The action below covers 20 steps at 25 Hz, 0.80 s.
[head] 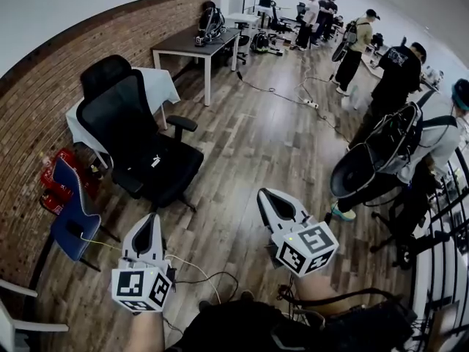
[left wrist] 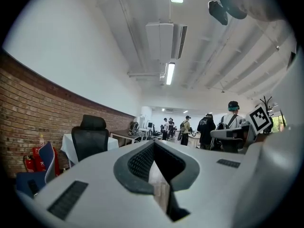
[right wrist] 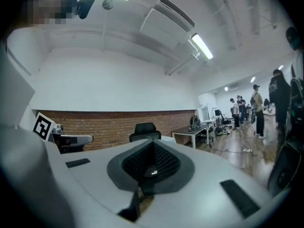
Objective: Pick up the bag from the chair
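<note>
Both grippers sit well back from the chair (head: 139,149). The right gripper (head: 275,205) has its fingers pinching the bag's strap (right wrist: 151,172), so the bag (head: 359,325) hangs off the chair. The left gripper (head: 149,229) seems unneeded, fingers pressed together, empty.

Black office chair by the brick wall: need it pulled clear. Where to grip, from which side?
Probably the room-side armrest of the office chair, approached from the open floor. It is a slim pad jutting out into free space; the backrest is broad and a draped table stands behind. Use the left gripper; the right gripper is shut on a black strap.
</note>
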Motion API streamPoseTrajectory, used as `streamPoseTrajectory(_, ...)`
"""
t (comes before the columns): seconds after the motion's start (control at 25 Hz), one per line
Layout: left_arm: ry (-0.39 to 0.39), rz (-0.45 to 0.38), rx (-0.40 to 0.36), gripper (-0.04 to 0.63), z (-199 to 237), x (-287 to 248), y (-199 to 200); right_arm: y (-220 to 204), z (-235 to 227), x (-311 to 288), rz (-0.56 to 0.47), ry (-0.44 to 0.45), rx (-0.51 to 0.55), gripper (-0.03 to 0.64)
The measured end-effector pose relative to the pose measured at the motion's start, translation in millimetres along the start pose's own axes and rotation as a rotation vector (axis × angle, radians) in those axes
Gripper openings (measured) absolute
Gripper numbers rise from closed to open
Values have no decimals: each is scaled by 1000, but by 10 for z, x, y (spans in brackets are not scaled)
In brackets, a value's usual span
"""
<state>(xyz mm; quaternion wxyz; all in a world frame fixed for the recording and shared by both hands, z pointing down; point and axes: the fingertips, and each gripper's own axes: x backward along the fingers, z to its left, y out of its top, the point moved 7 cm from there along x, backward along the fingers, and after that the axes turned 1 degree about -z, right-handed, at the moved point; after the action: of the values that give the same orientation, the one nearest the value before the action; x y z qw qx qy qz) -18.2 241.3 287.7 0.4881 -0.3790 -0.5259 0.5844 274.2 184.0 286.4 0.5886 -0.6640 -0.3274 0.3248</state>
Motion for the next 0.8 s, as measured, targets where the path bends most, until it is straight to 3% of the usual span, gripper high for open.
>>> streamPoseTrajectory(0.12,20,-18,35,11,89,25,-5,14,83,-14,1,16,23,11)
streamPoseTrajectory(0.36,-10,3,58,10,205,104,-40,-22,224,4,6,-19,18,11)
streamPoseTrajectory(0.6,-105,5,128,9,323,187,-57,-75,436,-4,46,-42,72,11)
streamPoseTrajectory(0.8,-71,40,141,9,548,227,-156,-125,492,-13,24,-82,57,11)
